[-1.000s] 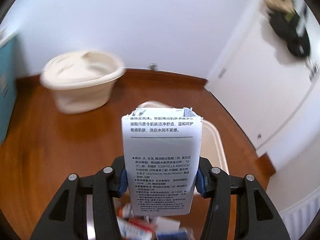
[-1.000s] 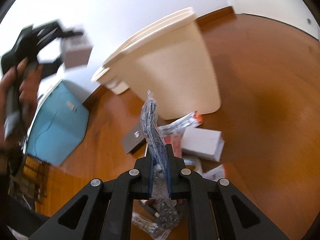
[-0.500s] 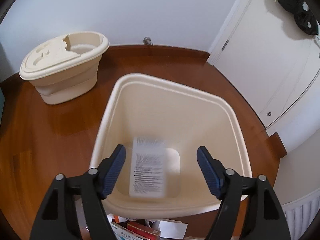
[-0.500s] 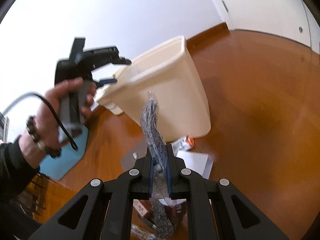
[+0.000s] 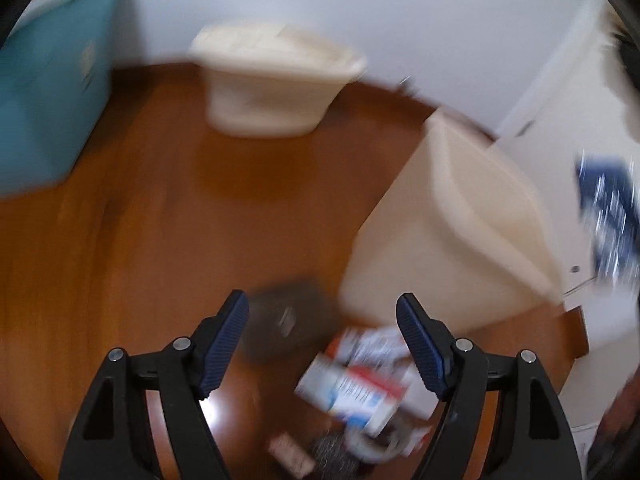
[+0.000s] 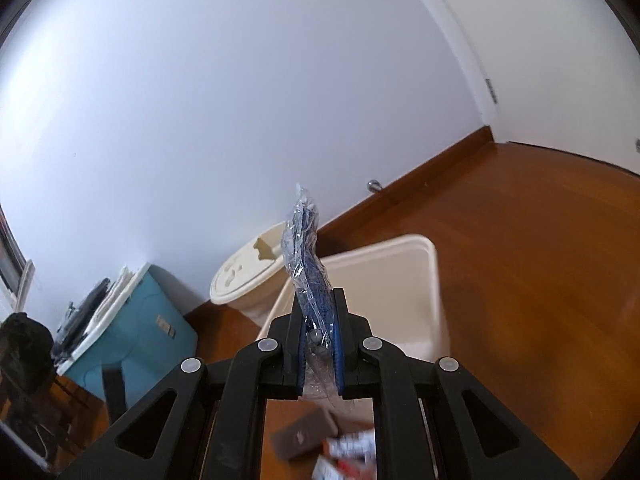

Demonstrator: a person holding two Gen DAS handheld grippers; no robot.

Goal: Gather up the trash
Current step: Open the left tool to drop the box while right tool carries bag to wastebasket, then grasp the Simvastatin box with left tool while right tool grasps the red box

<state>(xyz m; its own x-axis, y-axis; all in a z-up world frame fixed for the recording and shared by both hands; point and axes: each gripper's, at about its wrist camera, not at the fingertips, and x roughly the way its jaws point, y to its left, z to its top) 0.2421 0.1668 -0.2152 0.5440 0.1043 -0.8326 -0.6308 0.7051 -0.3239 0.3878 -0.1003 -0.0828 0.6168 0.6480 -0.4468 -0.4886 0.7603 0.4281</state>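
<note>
The cream trash bin (image 5: pixel 448 224) stands on the wooden floor at the right of the blurred left wrist view; its open top shows in the right wrist view (image 6: pixel 400 292). My left gripper (image 5: pixel 323 340) is open and empty, above a pile of trash: a white and red carton (image 5: pixel 352 388) and a dark flat box (image 5: pixel 288 320). My right gripper (image 6: pixel 318 344) is shut on a crinkled blue and clear plastic wrapper (image 6: pixel 306 256) and holds it up, near the bin's rim. The wrapper also shows at the right edge of the left wrist view (image 5: pixel 608 216).
A second cream tub with a lid (image 5: pixel 272 88) stands by the wall; it also shows in the right wrist view (image 6: pixel 244 280). A teal box (image 5: pixel 44 100) is at the left. A white door (image 6: pixel 560 40) is at the right. Dark box and cartons (image 6: pixel 304 436) lie below my right gripper.
My left gripper opened and dropped the white carton into the bin, then swung left and down over the floor pile. My right gripper rose with the wrapper over the bin.
</note>
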